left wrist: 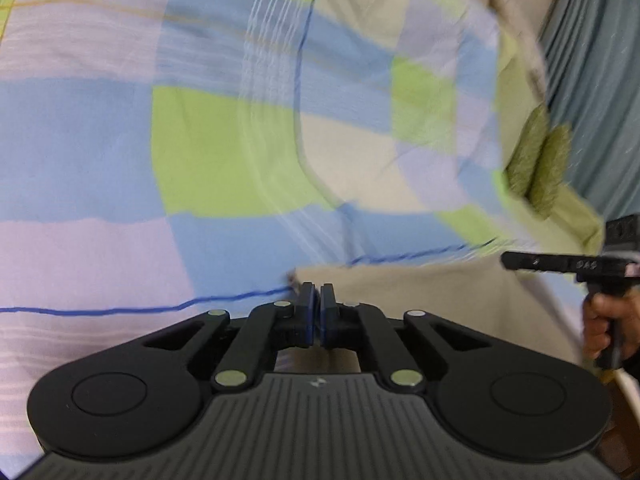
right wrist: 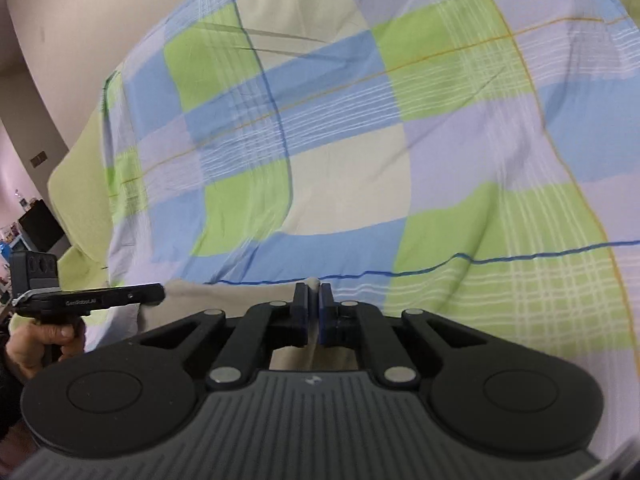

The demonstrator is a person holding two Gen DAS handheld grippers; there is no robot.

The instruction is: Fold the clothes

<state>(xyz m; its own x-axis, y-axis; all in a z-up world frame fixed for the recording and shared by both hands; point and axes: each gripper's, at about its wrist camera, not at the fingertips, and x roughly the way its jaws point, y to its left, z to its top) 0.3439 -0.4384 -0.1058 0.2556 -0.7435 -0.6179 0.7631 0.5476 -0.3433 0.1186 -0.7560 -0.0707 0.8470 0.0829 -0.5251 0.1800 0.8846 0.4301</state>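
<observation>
The beige garment (left wrist: 420, 300) is lying on the checked bedsheet (left wrist: 224, 152), its near edge just in front of both grippers. The left gripper (left wrist: 319, 308) is holding its fingers (left wrist: 307, 312) together, clamped on the garment's corner where the sheet's blue line meets it. The right gripper (right wrist: 313, 312) is likewise pinching a raised fold of the garment (right wrist: 224, 292) between closed fingers (right wrist: 301, 312). Only the left wrist view is showing two olive-green pieces (left wrist: 538, 164) beyond the garment and a grey-blue curtain (left wrist: 600, 80) behind them. Only the right wrist view is showing a beige wall (right wrist: 100, 20) beyond the bedsheet (right wrist: 360, 140) and a dark screen (right wrist: 38, 226) to the garment's left.
</observation>
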